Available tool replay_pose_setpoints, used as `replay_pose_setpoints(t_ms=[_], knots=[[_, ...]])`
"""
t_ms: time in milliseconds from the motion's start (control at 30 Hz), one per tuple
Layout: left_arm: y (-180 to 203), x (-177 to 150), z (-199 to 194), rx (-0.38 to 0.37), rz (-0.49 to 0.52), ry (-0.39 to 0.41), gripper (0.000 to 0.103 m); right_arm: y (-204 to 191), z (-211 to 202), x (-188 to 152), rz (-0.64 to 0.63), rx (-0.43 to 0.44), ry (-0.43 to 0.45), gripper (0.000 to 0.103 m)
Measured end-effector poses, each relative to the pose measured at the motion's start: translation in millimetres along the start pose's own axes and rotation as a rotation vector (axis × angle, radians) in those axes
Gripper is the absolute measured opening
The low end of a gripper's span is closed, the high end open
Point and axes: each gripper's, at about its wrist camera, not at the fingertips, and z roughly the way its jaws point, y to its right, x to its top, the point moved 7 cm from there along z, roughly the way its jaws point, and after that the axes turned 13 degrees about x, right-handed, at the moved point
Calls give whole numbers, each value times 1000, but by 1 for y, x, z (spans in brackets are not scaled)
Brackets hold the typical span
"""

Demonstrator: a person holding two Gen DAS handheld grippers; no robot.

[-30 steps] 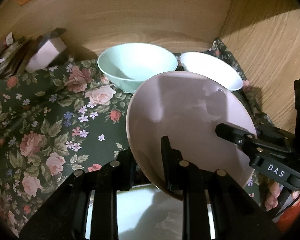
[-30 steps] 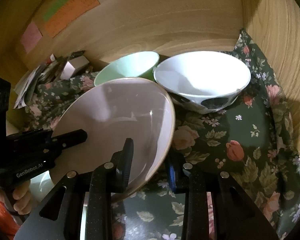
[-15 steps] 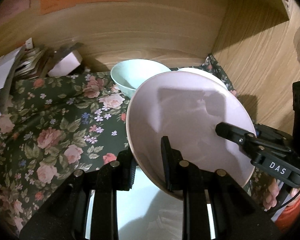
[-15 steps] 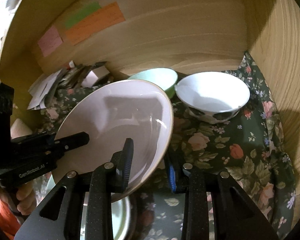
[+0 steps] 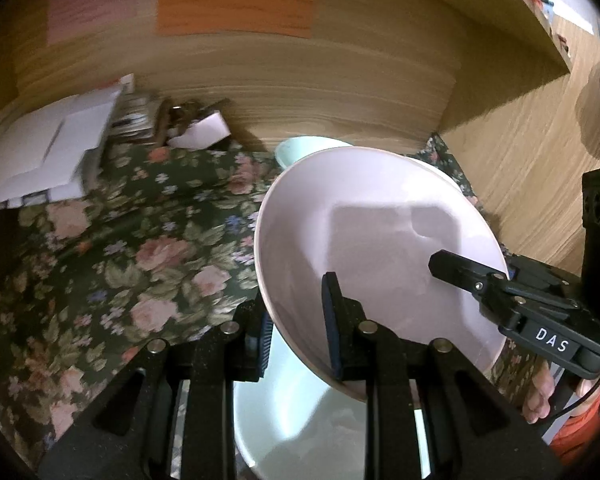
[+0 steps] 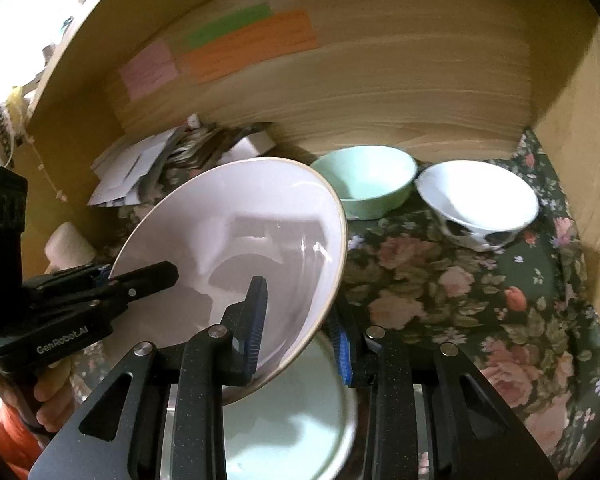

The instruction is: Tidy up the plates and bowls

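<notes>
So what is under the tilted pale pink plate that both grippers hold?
A pale mint green plate lies below the pale pink plate on the floral cloth. Only part of it shows; the rest is hidden by the plate and the fingers.

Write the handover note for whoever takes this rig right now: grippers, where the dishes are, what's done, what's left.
Left gripper: shut on the near-left rim of the pale pink round plate.
Right gripper: shut on the same plate's opposite rim. The plate is held tilted, clear of the floral cloth.
Below it, a pale mint plate lies flat on the cloth.
At the back by the wooden wall: a mint-green bowl and, to its right, a white bowl with dark patches, side by side, not stacked.
Done: pink plate picked up with both grippers.
Left: set it down in place, probably stacked with the mint plate; bowls likely still to sort.
</notes>
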Motion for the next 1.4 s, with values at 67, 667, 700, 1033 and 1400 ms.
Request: replay_pose_setpoints(t_ms=[67,667,700,1033,1400], knots=[[-10,-4,-4,10,-14,3,23,-9,4,-1,-10,15,-5,27],[-109,-53,-38,110,-170,1,23,-90,62,-24,-101,141,-105,27],[-113,-56,-38,113,-177,0,23,-93,66,-26,-103,143,-113,27],[-150,-88,-35,128,-241,-41,23,-121,98,-43,-121,166,-194,27],[-183,-112,-23,136,-291,-88,23,-140,135,-59,-151,164,-300,27]])
